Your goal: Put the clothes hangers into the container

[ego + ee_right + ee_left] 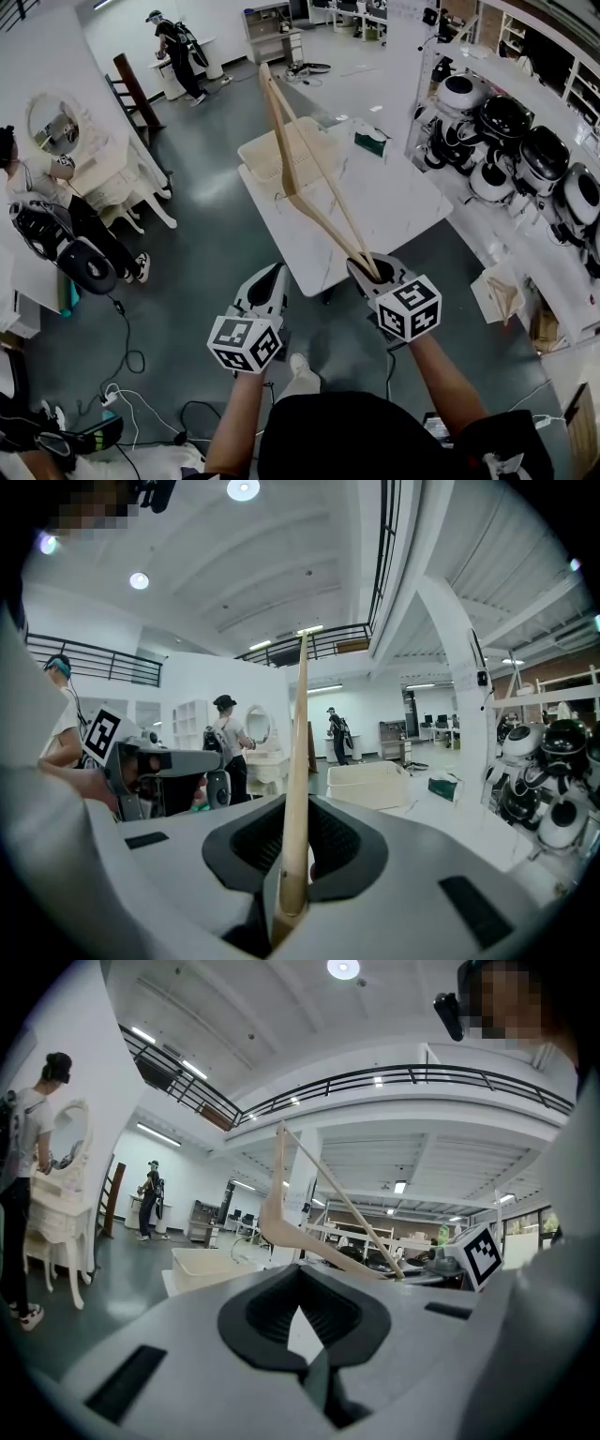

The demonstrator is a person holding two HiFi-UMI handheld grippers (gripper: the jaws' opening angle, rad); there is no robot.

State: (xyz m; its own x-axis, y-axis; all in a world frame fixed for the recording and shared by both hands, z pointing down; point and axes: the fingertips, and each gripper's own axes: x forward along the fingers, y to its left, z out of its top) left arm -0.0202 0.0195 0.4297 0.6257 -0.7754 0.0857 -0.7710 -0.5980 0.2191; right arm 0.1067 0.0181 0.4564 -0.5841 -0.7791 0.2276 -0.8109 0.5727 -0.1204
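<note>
While the table is the biggest thing ahead, what the coming move turns on is the container on its far-left part. It lies straight out in front of both grippers, beyond the near table edge and well apart from the jaws. In the right gripper view it sits a little right of the jaw line.

One hanger is in play. It is wooden, and its long axis runs from the right gripper up and away toward the container. In the head view its far tip shows past the container's far rim (it is raised in the air, not resting on anything).

The right gripper's jaws are narrowed onto one end of the hanger, where the arm and the straight bar meet, with the pads pressing the wood on both sides. The left gripper hangs just beside it. Its jaws are drawn together but for a thin wedge of light, and nothing is between them.

Both hands look about equally far from the container. I judge the right to be the one that matters, since it carries the load.

Counted: one table, one container, one hanger held, two grippers. Whether hangers already lie inside the container I cannot tell.
</note>
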